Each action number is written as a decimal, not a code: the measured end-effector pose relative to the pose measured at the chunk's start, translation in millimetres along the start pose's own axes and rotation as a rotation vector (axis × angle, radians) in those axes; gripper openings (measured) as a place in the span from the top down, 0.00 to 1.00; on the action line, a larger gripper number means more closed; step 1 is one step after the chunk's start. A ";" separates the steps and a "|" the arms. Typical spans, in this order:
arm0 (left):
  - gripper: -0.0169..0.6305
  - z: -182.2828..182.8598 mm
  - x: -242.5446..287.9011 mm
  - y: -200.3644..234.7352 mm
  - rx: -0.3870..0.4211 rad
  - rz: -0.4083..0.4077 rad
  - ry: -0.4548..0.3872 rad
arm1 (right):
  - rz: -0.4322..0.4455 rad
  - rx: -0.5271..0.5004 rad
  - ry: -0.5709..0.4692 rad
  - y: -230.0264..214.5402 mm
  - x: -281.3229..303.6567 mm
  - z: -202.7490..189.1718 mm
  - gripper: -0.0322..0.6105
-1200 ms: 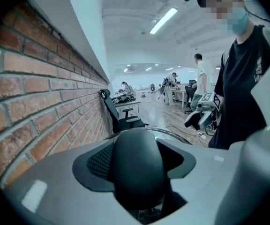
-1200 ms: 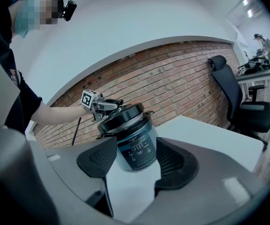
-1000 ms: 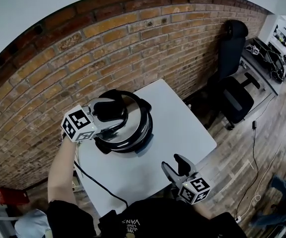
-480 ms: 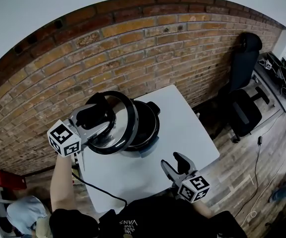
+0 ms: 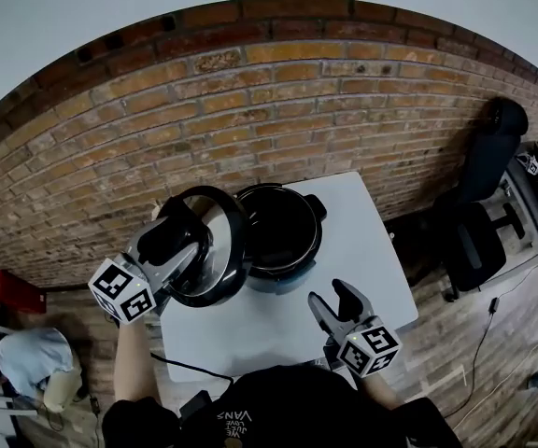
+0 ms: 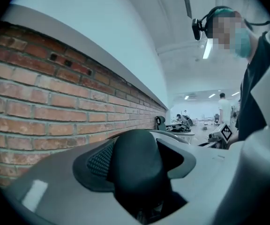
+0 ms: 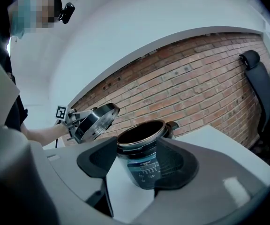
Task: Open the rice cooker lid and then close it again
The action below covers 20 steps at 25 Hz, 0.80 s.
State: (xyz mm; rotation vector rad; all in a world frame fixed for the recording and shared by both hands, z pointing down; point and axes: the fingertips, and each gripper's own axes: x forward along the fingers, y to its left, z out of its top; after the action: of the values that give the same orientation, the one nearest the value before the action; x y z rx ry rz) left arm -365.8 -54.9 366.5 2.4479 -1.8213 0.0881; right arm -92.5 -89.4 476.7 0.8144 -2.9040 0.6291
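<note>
Head view: L gripper (image 5: 177,239) is clenched on the lid (image 5: 215,261), which is held tilted, off the rice cooker (image 5: 278,280) and just to its left. Cooker stands open on the white table (image 5: 367,250) near the brick wall (image 5: 297,110), dark pot exposed. R gripper (image 5: 336,299) hangs over the table's front edge, well apart from the cooker, jaws spread w/ nothing in them.

L gripper view adds what the head cam can't: the black lid handle (image 6: 136,165) sits between both jaws, filling the gap. No cooker there, only wall and a long room w/ ppl far off (image 6: 224,108).

R gripper view shows the cooker's front panel (image 7: 146,170) w/ small print, framed beyond its released jaws — plus the lid's steel face on the side away from the L gripper.
</note>
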 end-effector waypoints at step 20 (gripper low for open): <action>0.54 -77.0 -121.8 -25.4 -0.255 0.397 -0.065 | 0.113 -0.023 0.034 12.2 30.1 4.7 0.54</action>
State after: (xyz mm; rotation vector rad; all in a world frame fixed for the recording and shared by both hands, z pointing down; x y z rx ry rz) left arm -376.0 76.6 430.0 1.9189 -2.1683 -0.1886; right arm -124.4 -96.4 472.9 0.6345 -2.9363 0.6108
